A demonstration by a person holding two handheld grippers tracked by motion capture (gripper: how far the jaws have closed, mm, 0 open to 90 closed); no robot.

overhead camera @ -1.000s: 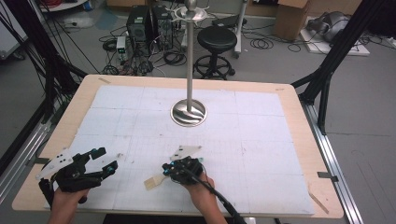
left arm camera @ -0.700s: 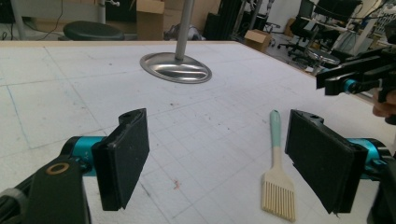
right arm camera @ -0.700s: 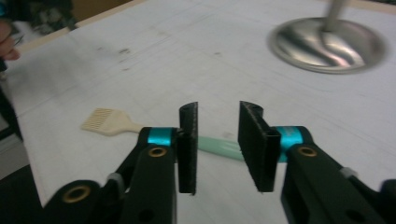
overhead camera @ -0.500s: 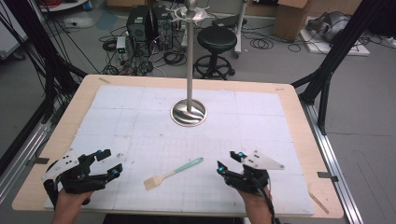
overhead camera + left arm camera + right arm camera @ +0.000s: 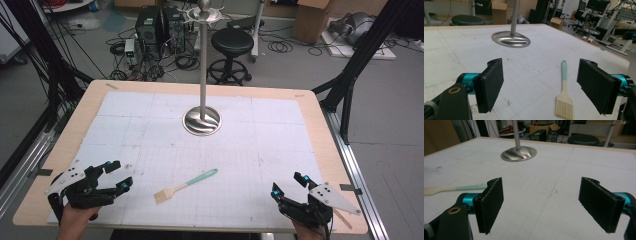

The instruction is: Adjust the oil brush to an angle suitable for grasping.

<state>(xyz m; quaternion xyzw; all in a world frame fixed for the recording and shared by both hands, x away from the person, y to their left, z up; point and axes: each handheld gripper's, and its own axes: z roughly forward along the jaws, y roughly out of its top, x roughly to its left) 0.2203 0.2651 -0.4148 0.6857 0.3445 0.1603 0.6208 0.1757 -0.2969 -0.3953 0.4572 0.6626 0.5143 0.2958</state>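
Left to right across the near edge of the worktop [image 5: 320,125]. At the near left corner the left gripper [image 5: 114,176] rests in the person's hand, its jaws spread wide with nothing between them; in the left gripper view the two black pads [image 5: 489,83] stand well apart. Between the two grippers, nearer the near edge than the middle, lies the pastry brush [image 5: 185,186], flat on the gridded mat. Its long axis runs on a diagonal: pale bristles toward the near left, mint-green handle pointing toward the far right. Beyond it, well apart, stands the metal stand [image 5: 202,120] on its round base near the centre. At the near right corner sits the right gripper [image 5: 287,184]; its jaws have just been opening and now stand wide, with nothing between them. The brush lies to the right of the left gripper and to the left of the right one. Judged from the high view, the bristle end is nearer the left gripper, while the handle tip points toward the right gripper; in the right gripper view the brush [image 5: 454,188] lies off to the left of the jaws.
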